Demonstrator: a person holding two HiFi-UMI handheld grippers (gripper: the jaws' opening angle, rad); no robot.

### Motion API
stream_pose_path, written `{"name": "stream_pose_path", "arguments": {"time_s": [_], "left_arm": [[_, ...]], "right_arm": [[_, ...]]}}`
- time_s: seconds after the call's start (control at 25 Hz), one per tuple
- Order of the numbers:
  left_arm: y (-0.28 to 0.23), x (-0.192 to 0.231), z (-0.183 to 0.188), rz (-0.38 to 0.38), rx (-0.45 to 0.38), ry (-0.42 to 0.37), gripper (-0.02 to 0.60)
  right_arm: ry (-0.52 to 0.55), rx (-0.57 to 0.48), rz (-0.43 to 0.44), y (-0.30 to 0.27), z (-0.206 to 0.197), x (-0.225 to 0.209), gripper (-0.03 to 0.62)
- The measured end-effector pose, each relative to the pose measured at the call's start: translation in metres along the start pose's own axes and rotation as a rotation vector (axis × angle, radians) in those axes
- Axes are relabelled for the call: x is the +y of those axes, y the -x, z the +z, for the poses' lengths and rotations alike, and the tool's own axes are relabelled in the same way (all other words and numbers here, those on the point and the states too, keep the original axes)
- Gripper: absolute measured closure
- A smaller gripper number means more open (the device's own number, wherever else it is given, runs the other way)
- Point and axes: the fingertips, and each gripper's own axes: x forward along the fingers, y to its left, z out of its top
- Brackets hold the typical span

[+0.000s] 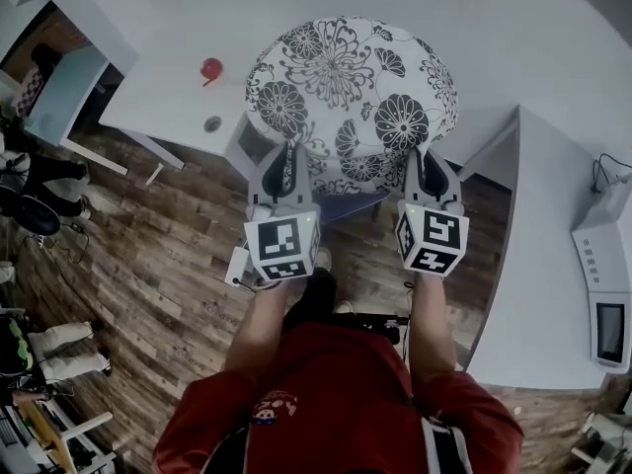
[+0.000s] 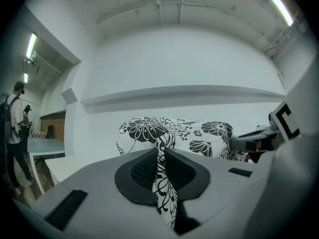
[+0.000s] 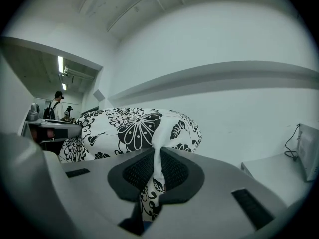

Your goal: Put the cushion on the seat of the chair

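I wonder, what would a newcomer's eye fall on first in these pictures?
The big black-and-white floral cushion fills the head view's centre. The left gripper and right gripper each pinch its near edge. A small red object sits on the white table upper-left.

The round, plump white fabric cushion with black flower print [image 1: 351, 92] faces upward, its near edge pinched at two spots.
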Motion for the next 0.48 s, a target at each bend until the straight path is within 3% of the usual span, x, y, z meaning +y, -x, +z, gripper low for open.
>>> {"name": "stream_pose_path", "arguments": {"time_s": [0.36,0.44,0.48], "left_arm": [[0.006,0.001,0.004,-0.046,0.119,0.074,0.537],[0.012,-0.007,-0.008,-0.051,0.088,0.043,0.537],[0.007,-0.002,-0.007,-0.046,0.031,-0.007,0.537]], "right_arm": [[0.027,0.138,-0.039,0.016,0.013,0.003,0.546],[0.010,0.101,-0.045,0.024,-0.005,0.001,0.546],[-0.012,0.029,-0.044,0.014,-0.010,0.004,0.546]]}}
